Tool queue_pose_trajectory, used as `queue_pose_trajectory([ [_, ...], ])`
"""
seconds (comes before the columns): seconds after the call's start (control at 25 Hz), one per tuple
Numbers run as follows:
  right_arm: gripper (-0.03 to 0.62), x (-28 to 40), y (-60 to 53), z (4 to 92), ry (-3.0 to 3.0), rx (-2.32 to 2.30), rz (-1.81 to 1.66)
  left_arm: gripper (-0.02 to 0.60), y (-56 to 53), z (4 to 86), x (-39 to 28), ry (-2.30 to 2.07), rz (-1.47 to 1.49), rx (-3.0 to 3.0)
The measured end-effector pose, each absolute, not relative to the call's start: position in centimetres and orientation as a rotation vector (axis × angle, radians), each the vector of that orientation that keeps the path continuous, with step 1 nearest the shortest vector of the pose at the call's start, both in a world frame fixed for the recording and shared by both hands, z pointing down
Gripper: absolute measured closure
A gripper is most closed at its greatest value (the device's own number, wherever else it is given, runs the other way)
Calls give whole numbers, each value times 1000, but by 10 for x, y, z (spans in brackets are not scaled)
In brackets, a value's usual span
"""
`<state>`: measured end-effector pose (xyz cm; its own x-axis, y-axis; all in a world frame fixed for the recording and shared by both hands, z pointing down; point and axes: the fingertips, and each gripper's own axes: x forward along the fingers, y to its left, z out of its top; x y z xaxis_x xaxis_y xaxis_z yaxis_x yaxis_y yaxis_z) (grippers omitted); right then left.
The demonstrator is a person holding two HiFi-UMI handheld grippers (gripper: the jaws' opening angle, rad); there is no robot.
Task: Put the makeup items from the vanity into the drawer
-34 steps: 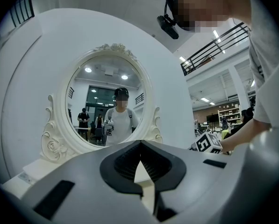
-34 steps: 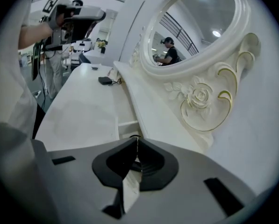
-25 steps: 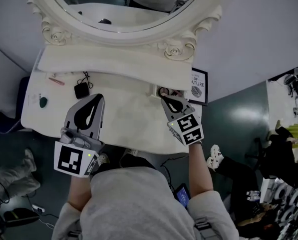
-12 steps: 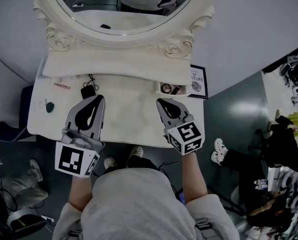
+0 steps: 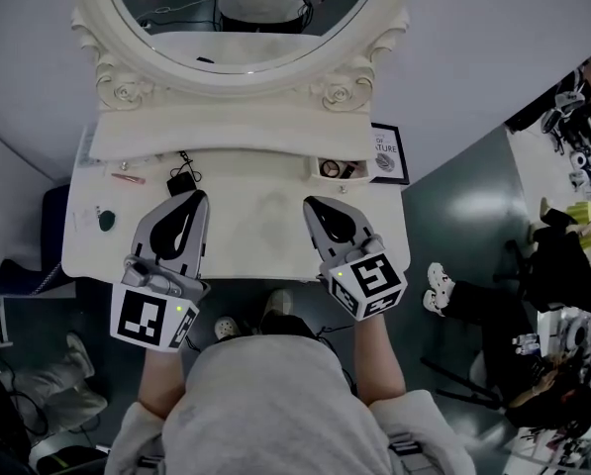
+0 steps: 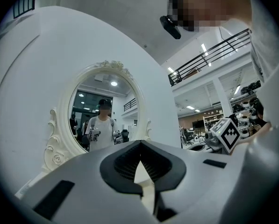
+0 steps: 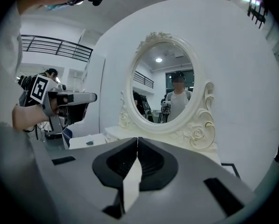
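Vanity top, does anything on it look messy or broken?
Nothing looks broken or spilled. A few small things lie scattered at the left end of the vanity: a pink stick, a black item with a cord and a small green piece. The little drawer at the right stands open with makeup inside.

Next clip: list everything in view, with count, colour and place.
vanity: 1, cream, centre
mirror: 1, oval, carved cream frame, behind vanity top
drawer: 1, cream, open, back right of vanity, small items inside
framed print: 1, black frame, right of drawer
corded item: 1, black, back left
stick: 1, pink, far left
small item: 1, dark green, left edge
shoe: 1, white, floor at right
left tool: grey, shut, empty, above vanity left
right tool: grey, shut, empty, above vanity right
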<state>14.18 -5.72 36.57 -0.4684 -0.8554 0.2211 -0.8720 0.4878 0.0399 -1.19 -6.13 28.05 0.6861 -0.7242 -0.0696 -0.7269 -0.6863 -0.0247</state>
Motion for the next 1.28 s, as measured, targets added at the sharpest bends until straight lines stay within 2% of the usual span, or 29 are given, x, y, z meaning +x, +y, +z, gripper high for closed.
queue_pose_trajectory([
  [1.28,571,91,19,299,-2536,1765,-121,568,-18,268,-62,1098,137,-2855],
])
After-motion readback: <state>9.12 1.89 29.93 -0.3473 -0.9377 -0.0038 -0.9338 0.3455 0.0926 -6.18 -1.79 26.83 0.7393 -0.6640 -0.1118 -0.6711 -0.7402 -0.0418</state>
